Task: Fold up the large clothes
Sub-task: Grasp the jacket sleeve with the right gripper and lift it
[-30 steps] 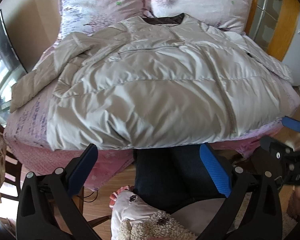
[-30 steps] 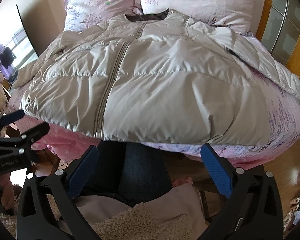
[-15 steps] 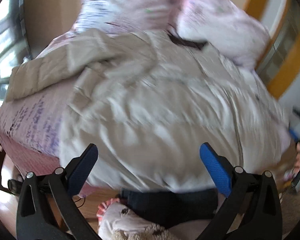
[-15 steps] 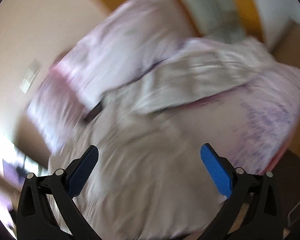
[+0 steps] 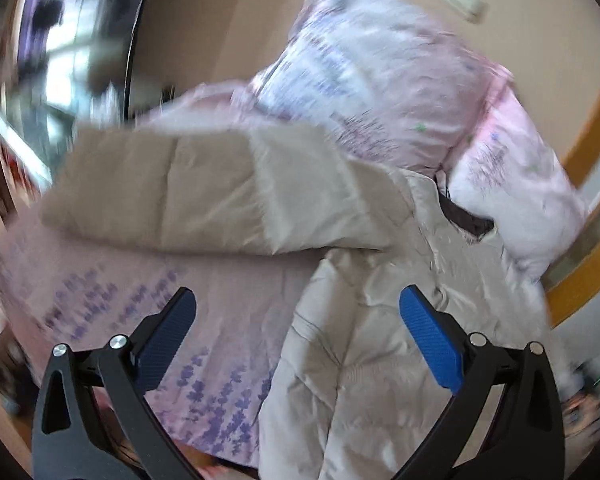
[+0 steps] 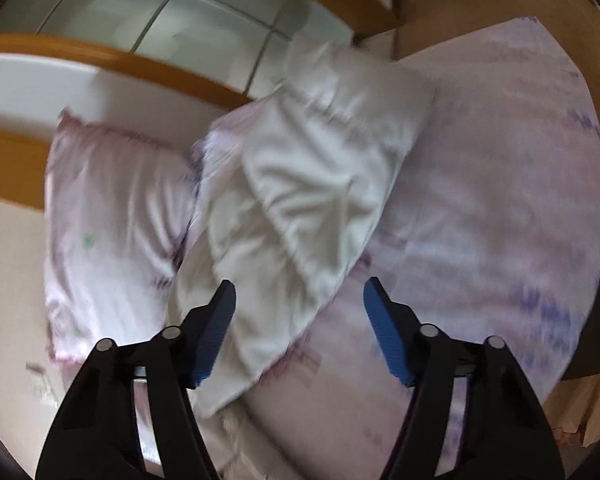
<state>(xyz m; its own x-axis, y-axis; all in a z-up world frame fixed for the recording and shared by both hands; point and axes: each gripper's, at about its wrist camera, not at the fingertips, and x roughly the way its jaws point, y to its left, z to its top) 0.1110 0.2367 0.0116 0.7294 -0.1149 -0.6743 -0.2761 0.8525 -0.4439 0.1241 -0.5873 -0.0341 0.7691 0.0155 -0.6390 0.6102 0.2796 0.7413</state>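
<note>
Pale beige puffer jacket (image 5: pixel 380 320) spread flat on the bed, dark collar lining, sleeves (image 6: pixel 300 200) lying outward

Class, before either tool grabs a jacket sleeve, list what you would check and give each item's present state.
1. Left tool open: ok.
2. Right tool open: ok.
3. Left sleeve spread flat on the bed: ok.
4. Right sleeve lined up between the right tool's fingers: ok.
5. Either tool touching fabric: cannot tell.
6. Pillows off the sleeves: cannot tell, blurred.
</note>
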